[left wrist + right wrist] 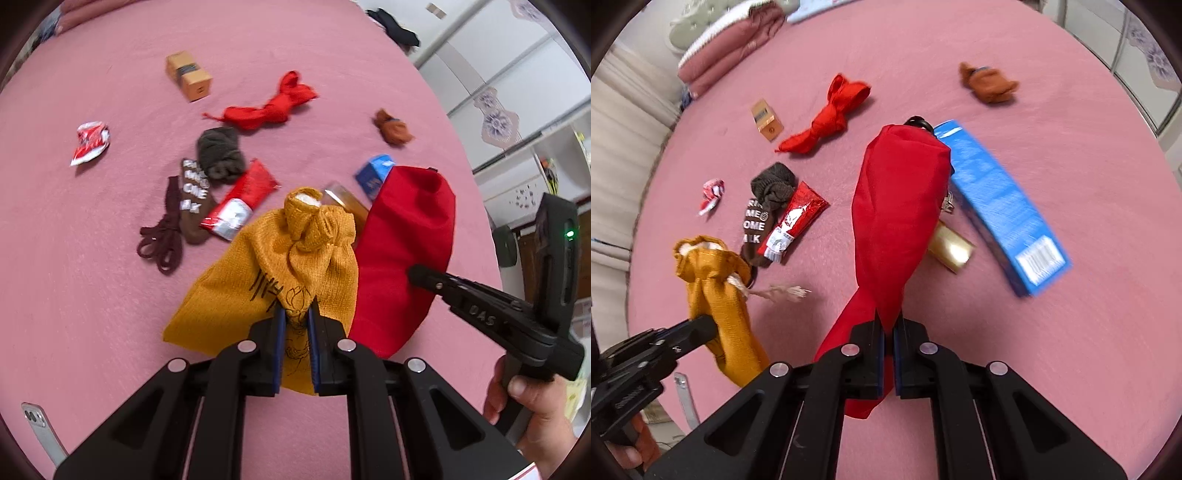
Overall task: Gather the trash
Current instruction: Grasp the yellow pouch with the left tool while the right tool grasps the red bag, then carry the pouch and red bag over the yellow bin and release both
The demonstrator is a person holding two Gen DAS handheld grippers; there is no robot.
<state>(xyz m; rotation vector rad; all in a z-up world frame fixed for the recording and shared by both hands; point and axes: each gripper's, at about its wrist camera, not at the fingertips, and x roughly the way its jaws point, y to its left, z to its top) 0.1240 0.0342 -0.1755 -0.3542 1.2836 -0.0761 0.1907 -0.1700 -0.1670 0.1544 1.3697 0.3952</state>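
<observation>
My left gripper (pixel 296 314) is shut on a mustard-yellow drawstring bag (pixel 273 269), held above the pink bed; the bag also shows in the right wrist view (pixel 716 295). My right gripper (pixel 888 325) is shut on a red fabric bag (pixel 897 206), which also shows in the left wrist view (pixel 402 251). Trash lies on the bed: a red-and-silver wrapper (pixel 240 201), a crumpled red-and-white wrapper (pixel 89 142), a small orange box (pixel 188 75), a blue carton (pixel 1001 203) and a gold packet (pixel 951 249).
Clothing lies among the trash: a red cloth (pixel 273 105), a dark grey sock ball (pixel 220 153), a brown lettered sock (pixel 194 199), a rust-orange sock (pixel 393 127). Folded bedding (pixel 731 40) sits at the far left. A white wardrobe (pixel 498 74) stands beyond the bed edge.
</observation>
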